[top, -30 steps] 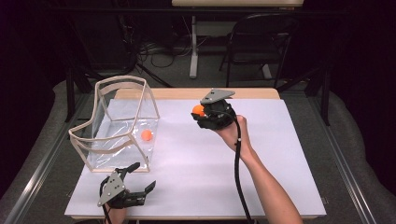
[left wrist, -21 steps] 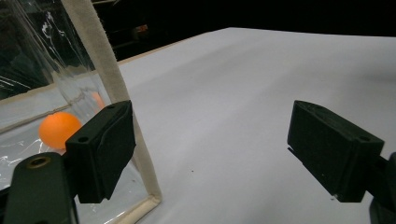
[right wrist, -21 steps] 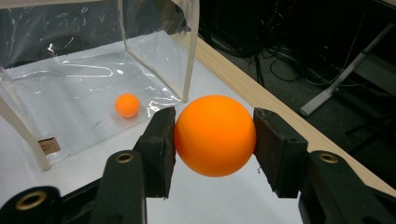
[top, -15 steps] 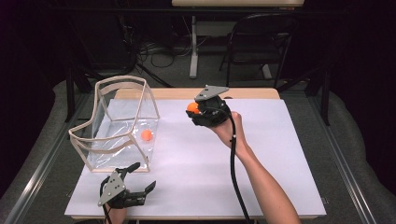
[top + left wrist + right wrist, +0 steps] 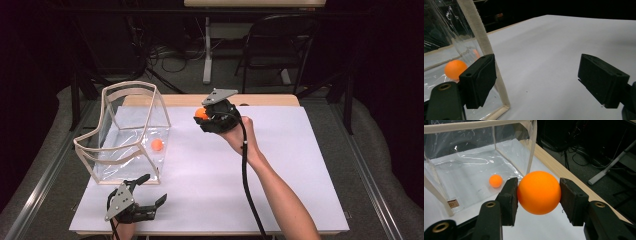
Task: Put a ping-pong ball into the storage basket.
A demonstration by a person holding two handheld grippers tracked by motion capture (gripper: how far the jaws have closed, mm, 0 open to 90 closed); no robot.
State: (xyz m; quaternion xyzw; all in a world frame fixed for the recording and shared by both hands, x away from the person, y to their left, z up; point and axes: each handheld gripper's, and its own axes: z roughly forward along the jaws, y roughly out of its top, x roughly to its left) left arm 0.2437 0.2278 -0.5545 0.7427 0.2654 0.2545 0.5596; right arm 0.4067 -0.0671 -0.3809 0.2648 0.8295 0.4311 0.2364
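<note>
Shifted slightly left since the earlier frame, the right gripper (image 5: 204,116) is seen at frame center clamped on an orange ball (image 5: 539,192), near the clear bin (image 5: 107,150); the left gripper (image 5: 150,192) is held open, lower left.

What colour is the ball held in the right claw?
Plain orange ball, clearest in the right gripper view.
</note>
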